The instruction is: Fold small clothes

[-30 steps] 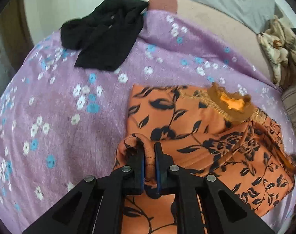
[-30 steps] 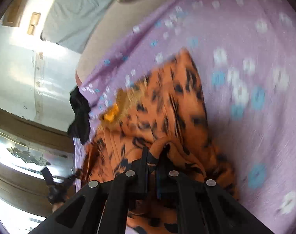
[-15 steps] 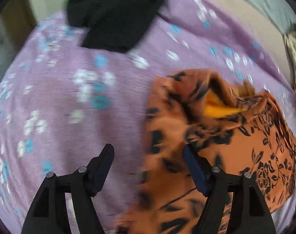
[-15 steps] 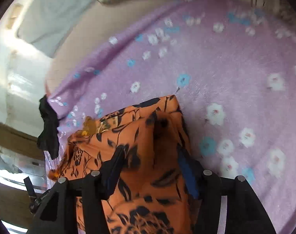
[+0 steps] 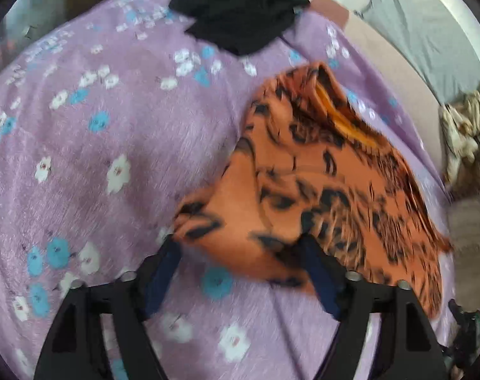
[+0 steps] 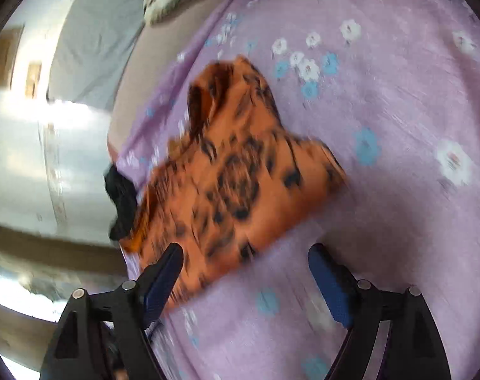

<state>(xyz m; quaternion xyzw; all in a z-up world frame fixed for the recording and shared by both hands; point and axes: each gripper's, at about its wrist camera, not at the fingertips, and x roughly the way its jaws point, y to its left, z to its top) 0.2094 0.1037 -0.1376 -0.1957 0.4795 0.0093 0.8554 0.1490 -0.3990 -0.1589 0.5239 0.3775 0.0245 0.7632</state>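
Note:
An orange garment with a black leaf print lies folded over in a loose heap on the purple flowered blanket. My left gripper hangs just short of its near edge, jaws wide and still opening, the pads touching no cloth. The same orange garment fills the middle of the right wrist view. My right gripper sits behind its near edge, jaws also opening, nothing pressed between the pads. Both views are blurred by motion.
A black garment lies at the far end of the blanket, and also shows as the black garment at the left. A beige patterned cloth is heaped to the right on the bed. A grey pillow lies beyond.
Both grippers were shut on folds of the orange garment, then opened and let it drop. They have pulled back toward me, and the garment now lies free on the blanket.

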